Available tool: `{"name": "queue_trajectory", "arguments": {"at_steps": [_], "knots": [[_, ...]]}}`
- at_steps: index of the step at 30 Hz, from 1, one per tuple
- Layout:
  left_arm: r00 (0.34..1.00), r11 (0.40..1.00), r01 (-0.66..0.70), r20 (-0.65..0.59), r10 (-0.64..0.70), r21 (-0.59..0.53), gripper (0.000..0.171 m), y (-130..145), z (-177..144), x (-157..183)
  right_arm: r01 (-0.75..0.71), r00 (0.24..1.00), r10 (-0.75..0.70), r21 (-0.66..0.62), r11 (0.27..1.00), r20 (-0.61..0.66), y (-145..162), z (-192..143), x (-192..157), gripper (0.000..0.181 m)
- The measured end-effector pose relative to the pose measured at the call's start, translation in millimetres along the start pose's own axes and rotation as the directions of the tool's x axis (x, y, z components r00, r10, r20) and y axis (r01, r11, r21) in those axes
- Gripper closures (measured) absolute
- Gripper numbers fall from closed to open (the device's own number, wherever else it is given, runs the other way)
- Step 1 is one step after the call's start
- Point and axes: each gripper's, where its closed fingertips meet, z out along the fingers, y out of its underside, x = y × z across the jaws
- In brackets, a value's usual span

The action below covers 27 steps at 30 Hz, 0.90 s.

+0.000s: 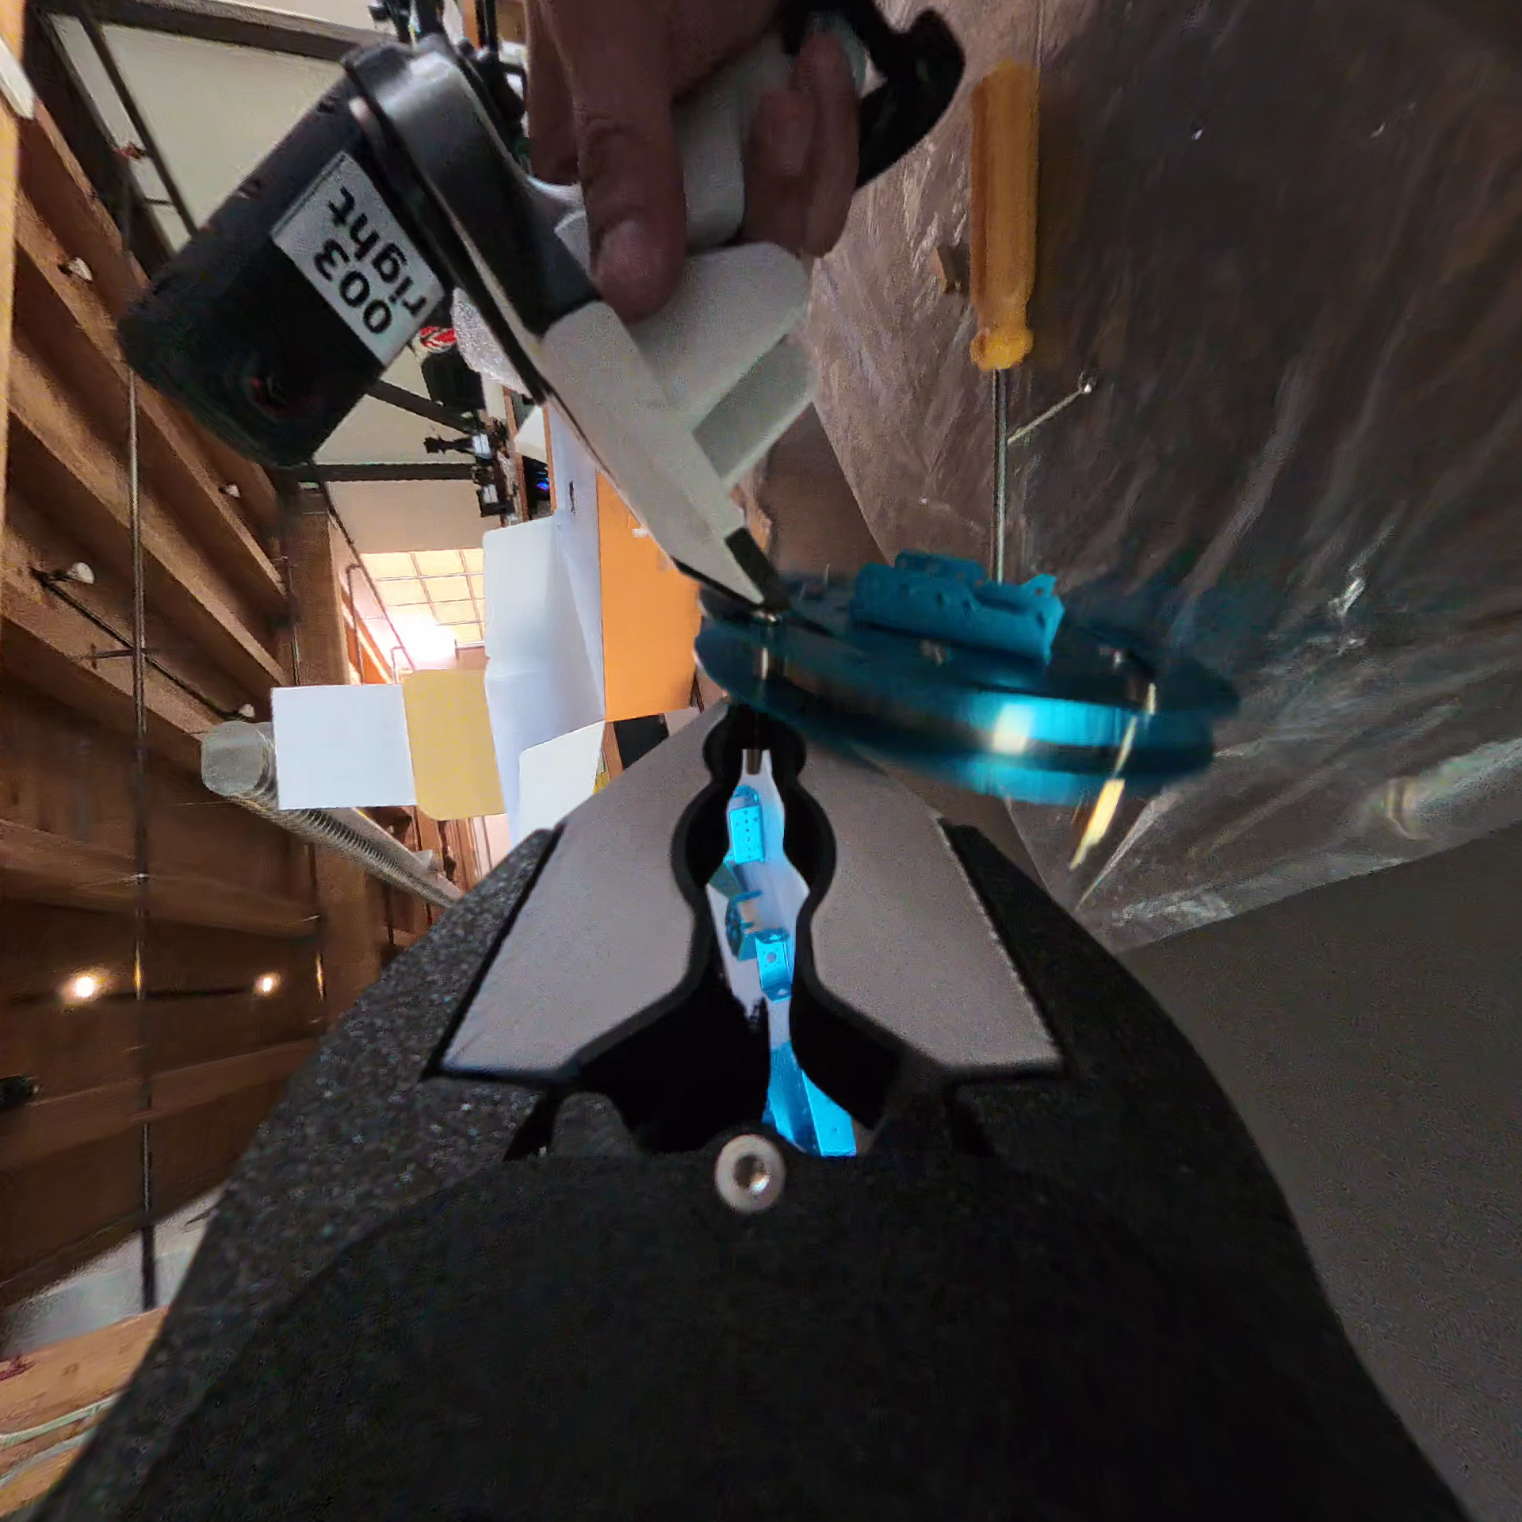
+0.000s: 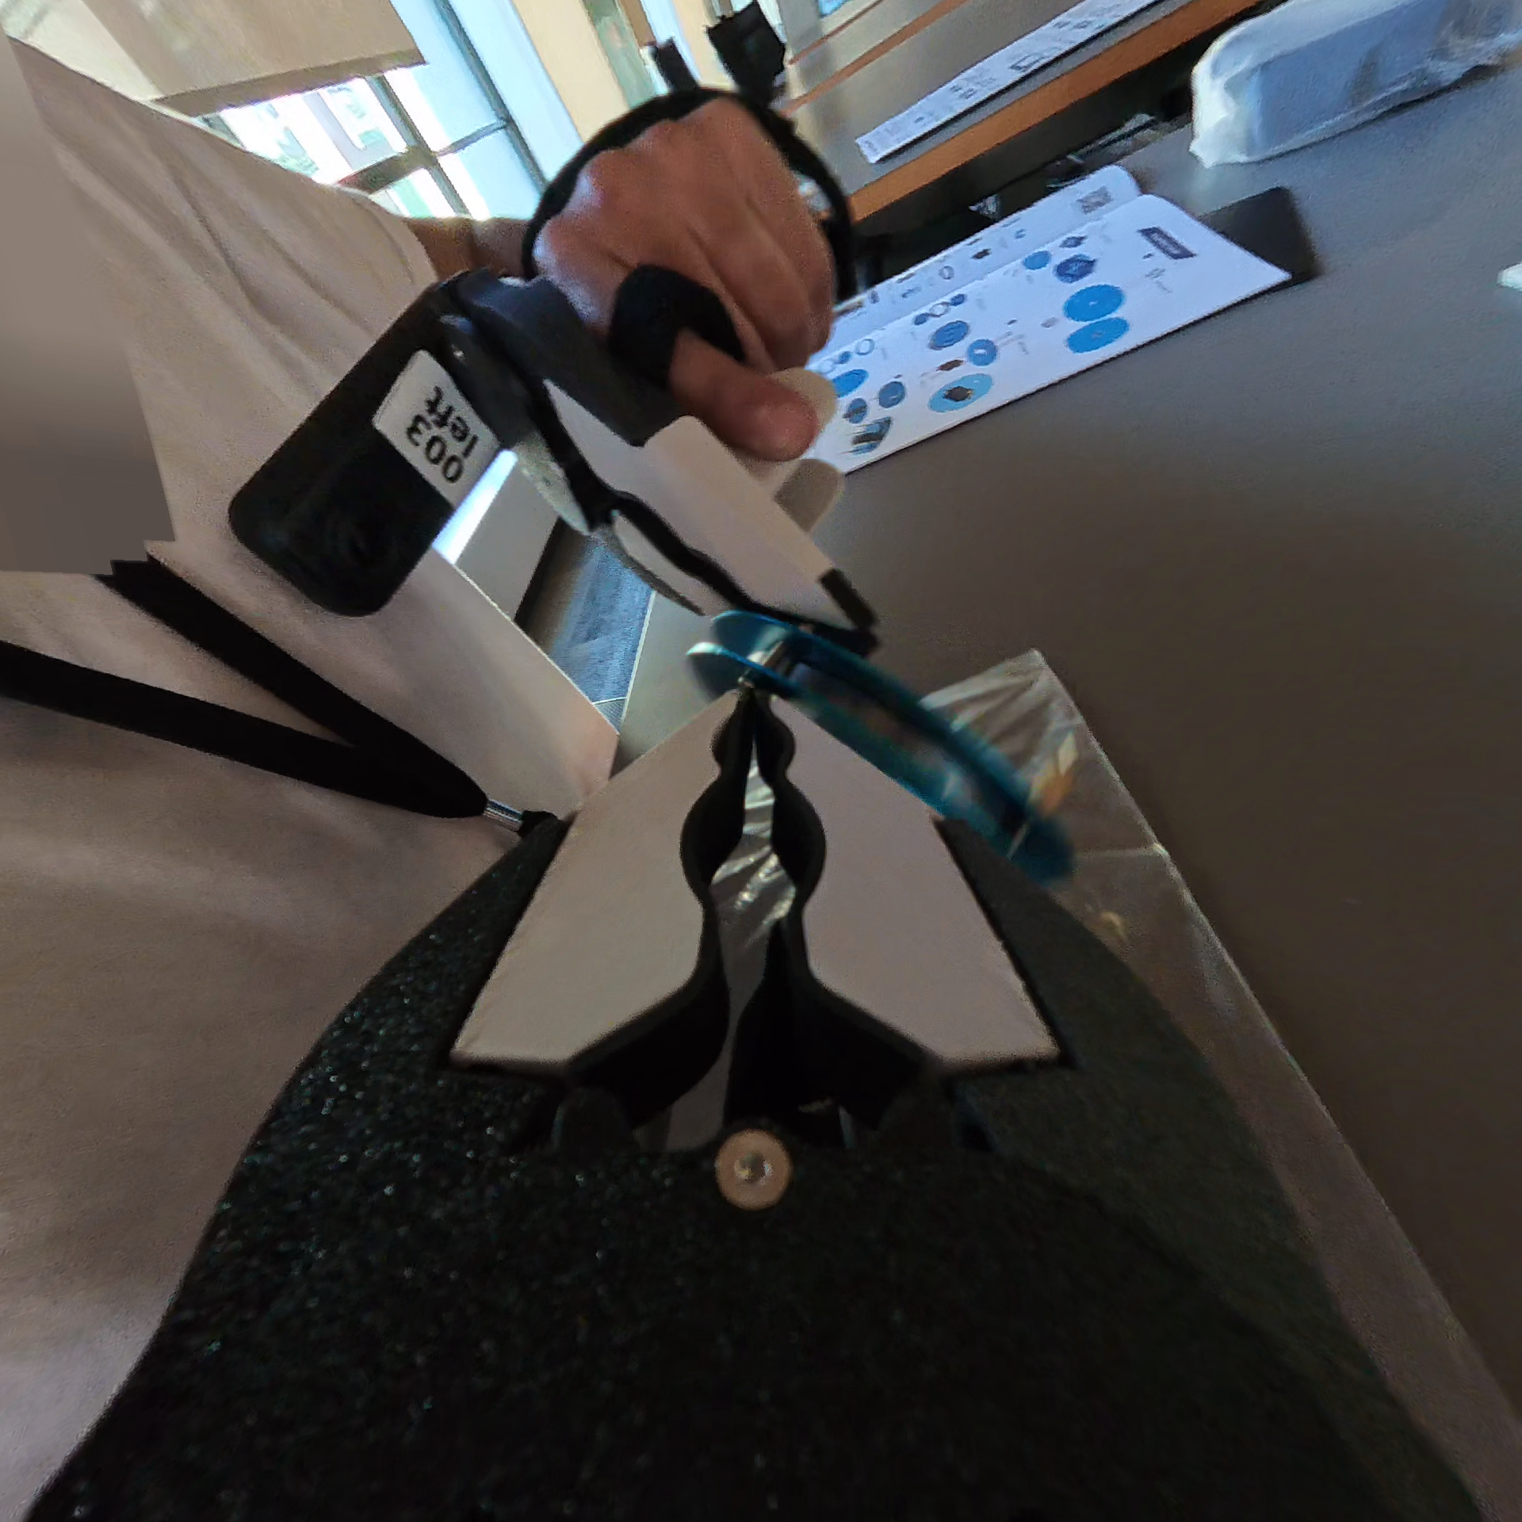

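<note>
Pinching a small metal post (image 1: 753,753) at the near rim of a blue disc assembly (image 1: 988,708), the left gripper (image 1: 753,741) fills the lower half of the left wrist view, its pale fingers (image 1: 626,889) drawn almost together at the tips and wider apart lower down, where small blue brackets (image 1: 753,906) show through the gap on white paper; the assembly sits at centre right of that frame, blurred, two round plates stacked with spacers between and a blue bracket block (image 1: 955,605) on top; the right gripper (image 1: 762,605) comes in from the upper left, held by a hand (image 1: 659,140), its tips closed on a small part at the top edge of the same assembly; a yellow-handled screwdriver (image 1: 1001,214) lies at upper right on a clear plastic bag (image 1: 1235,412) spread over the grey table (image 1: 1318,1071); in the right wrist view the right gripper (image 2: 751,700) occupies the lower frame, tips pressed onto a thin pin at the disc assembly (image 2: 889,725) edge, while the left gripper (image 2: 856,618) reaches from the upper left, gripped by a hand (image 2: 700,239) with a black strap, and clamps the far rim; an open instruction booklet (image 2: 1029,321) with blue part pictures lies at upper right on the table (image 2: 1235,659), and a person's light shirt (image 2: 206,329) fills the left side
</note>
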Motion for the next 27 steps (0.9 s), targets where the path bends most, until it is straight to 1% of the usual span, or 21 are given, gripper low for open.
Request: {"name": "queue_trajectory", "arguments": {"at_steps": [1,2,4,6,8,10,12,13,16,17,19,21,23,25,27], "knots": [[1.0,1.0,-0.005,-0.014,0.005,-0.006,0.168,3,0,0,0.016,1.0,-0.016,0.004,1.0,-0.011,-1,3,-1,0.181],[0.999,0.999,0.034,-0.04,-0.035,-0.022,0.167,7,1,1,0.048,0.997,-0.048,0.002,0.999,-0.053,-3,3,4,0.181],[0.98,0.985,0.172,-0.099,-0.174,-0.033,0.167,10,1,3,0.118,0.985,-0.119,-0.018,0.993,-0.128,-5,3,9,0.181],[0.94,0.954,0.296,-0.166,-0.298,-0.039,0.168,10,-1,6,0.133,0.977,-0.135,-0.019,0.991,-0.163,-6,2,11,0.181],[0.86,0.894,0.443,-0.249,-0.444,-0.065,0.168,9,-3,9,0.173,0.961,-0.175,-0.028,0.984,-0.214,-5,1,15,0.181],[0.76,0.818,0.565,-0.317,-0.567,-0.109,0.168,10,-3,10,0.281,0.924,-0.285,-0.05,0.958,-0.256,-4,3,15,0.181],[0.671,0.754,0.643,-0.375,-0.64,-0.136,0.168,8,-5,11,0.366,0.878,-0.37,-0.072,0.928,-0.305,-6,4,16,0.181],[0.628,0.724,0.673,-0.4,-0.667,-0.151,0.168,7,-6,12,0.383,0.865,-0.387,-0.079,0.92,-0.319,-6,4,17,0.181],[0.491,0.632,0.751,-0.478,-0.729,-0.192,0.167,1,-9,14,0.396,0.859,-0.399,-0.076,0.915,-0.321,-7,2,18,0.181],[0.441,0.601,0.772,-0.508,-0.74,-0.205,0.168,-2,-11,15,0.401,0.855,-0.401,-0.071,0.914,-0.329,-8,1,19,0.174],[0.365,0.559,0.797,-0.558,-0.745,-0.226,0.167,-7,-14,16,0.429,0.844,-0.435,-0.092,0.899,-0.313,-7,1,16,0.17],[0.288,0.515,0.814,-0.584,-0.759,-0.267,0.167,-8,-15,17,0.456,0.831,-0.467,-0.112,0.883,-0.302,-7,2,15,0.173],[0.249,0.495,0.82,-0.598,-0.761,-0.287,0.167,-9,-15,17,0.473,0.823,-0.49,-0.13,0.871,-0.288,-6,2,13,0.178],[0.18,0.455,0.829,-0.615,-0.768,-0.325,0.168,-11,-16,17,0.504,0.803,-0.526,-0.152,0.85,-0.279,-5,1,11,0.178],[0.154,0.44,0.835,-0.627,-0.764,-0.331,0.168,-13,-16,17,0.519,0.792,-0.547,-0.171,0.837,-0.273,-5,0,10,0.177]]}}
